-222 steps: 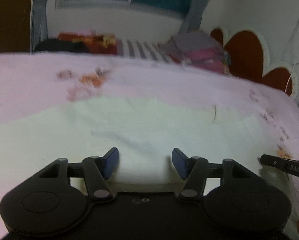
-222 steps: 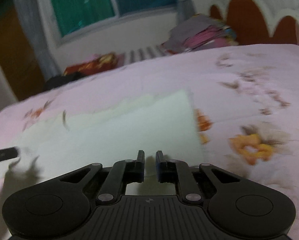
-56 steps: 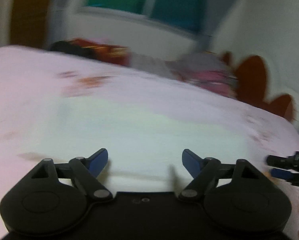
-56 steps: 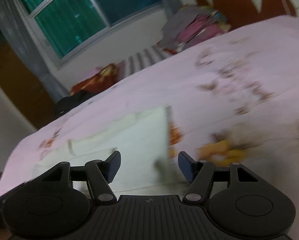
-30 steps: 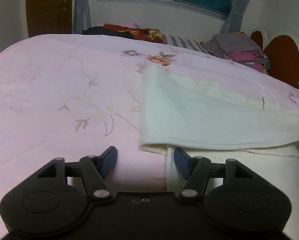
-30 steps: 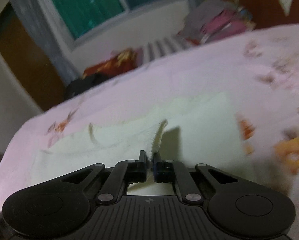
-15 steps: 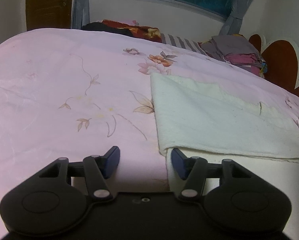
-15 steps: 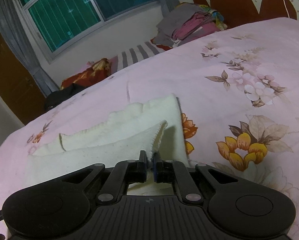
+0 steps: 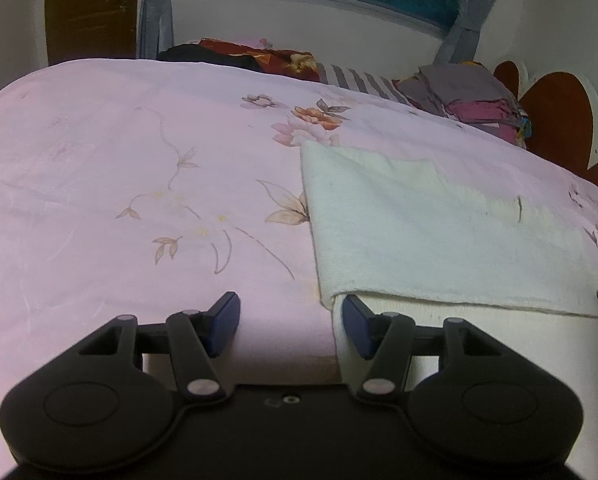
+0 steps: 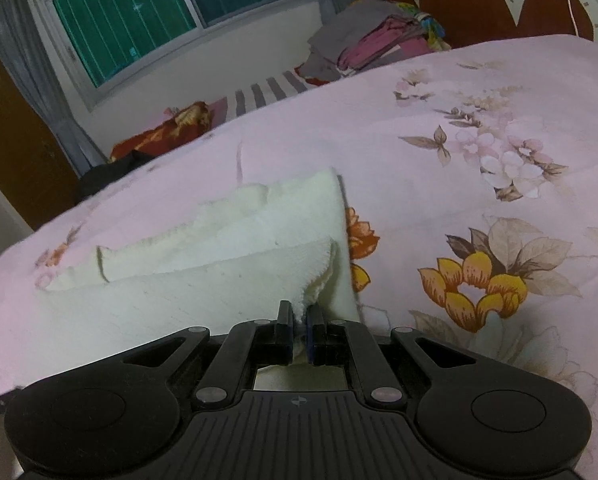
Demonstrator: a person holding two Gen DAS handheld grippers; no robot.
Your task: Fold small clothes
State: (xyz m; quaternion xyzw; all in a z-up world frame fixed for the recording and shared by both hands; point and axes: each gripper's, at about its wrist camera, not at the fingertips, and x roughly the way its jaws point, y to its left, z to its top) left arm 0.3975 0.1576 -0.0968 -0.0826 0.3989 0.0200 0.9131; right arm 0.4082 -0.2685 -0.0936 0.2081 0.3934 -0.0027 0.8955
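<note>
A cream knitted cloth (image 9: 419,232) lies on the pink flowered bed sheet (image 9: 139,200), its top layer folded over toward the near edge. My left gripper (image 9: 290,308) is open just above the sheet at the cloth's near left corner. Its right finger (image 9: 355,320) sits against the fold's edge and nothing is between the pads. In the right wrist view the same cloth (image 10: 219,272) shows its folded layer pulled toward me. My right gripper (image 10: 299,314) is shut on that layer's near right corner, low over the bed.
A pile of folded clothes (image 9: 471,96) sits at the far side of the bed by the red heart-shaped headboard (image 9: 555,120). A striped pillow (image 10: 267,92) and red and dark fabrics (image 9: 259,56) lie under the window. A brown door (image 9: 87,8) stands far left.
My right gripper has drawn the pinched corner nearer and lower, so the raised flap now lies almost flat on the lower layer. The left gripper has stayed put, jaws slightly narrower.
</note>
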